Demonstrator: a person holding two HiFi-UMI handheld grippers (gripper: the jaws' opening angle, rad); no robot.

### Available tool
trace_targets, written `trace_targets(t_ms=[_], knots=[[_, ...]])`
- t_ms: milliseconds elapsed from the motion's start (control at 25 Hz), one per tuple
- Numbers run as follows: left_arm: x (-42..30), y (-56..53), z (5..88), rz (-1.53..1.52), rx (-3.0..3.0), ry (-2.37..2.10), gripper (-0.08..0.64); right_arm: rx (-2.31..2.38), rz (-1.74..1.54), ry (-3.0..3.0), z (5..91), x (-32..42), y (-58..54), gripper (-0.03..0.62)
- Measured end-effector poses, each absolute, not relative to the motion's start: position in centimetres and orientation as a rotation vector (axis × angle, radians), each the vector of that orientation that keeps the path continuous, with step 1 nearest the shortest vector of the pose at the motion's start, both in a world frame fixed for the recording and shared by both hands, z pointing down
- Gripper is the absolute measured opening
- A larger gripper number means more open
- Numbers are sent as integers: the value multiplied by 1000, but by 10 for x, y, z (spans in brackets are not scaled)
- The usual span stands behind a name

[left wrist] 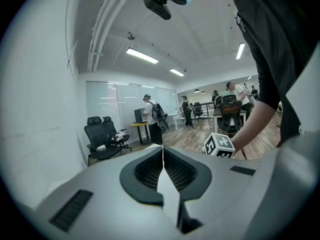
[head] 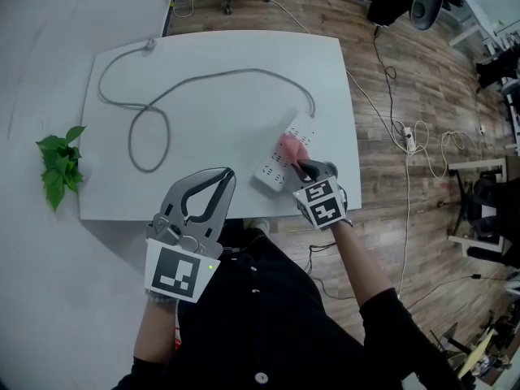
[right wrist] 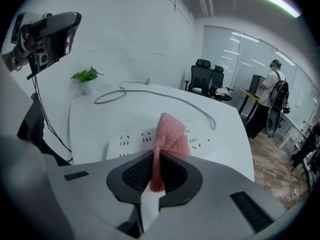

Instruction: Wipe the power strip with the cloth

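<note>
A white power strip (head: 282,153) lies near the table's right front corner, its grey cable (head: 162,96) looping back over the tabletop. My right gripper (head: 302,169) is shut on a pink cloth (head: 293,145), which rests on the strip's middle. In the right gripper view the pink cloth (right wrist: 167,139) hangs from the closed jaws onto the power strip (right wrist: 131,140). My left gripper (head: 230,173) is held off the table's front edge, shut with nothing in it; the left gripper view looks out across the room, with the right gripper's marker cube (left wrist: 219,145) in sight.
A white table (head: 122,185) carries the strip and cable. A small green plant (head: 60,165) stands on the floor left of it. More cables (head: 410,136) trail on the wooden floor to the right. Office chairs (right wrist: 207,79) and people stand further off.
</note>
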State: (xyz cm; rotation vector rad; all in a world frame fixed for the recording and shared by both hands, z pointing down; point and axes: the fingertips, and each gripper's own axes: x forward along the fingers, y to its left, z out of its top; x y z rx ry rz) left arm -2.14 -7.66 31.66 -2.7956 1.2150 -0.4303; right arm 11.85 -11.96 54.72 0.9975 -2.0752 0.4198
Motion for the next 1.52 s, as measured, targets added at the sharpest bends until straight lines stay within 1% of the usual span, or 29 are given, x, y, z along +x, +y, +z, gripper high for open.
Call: trace_targets(t_ms=[440, 680, 1120, 1520], knots=[[-16, -75, 316, -435, -2798, 1193, 18, 896, 418, -2134, 547, 89, -90, 49], [-15, -74, 317, -428, -2802, 1186, 18, 799, 323, -2146, 547, 73, -73, 49], [-14, -75, 315, -427, -2794, 1187, 18, 754, 359, -2176, 548, 57, -52, 49], [-11, -75, 313, -424, -2792, 1185, 18, 761, 352, -2180, 542, 60, -52, 49]])
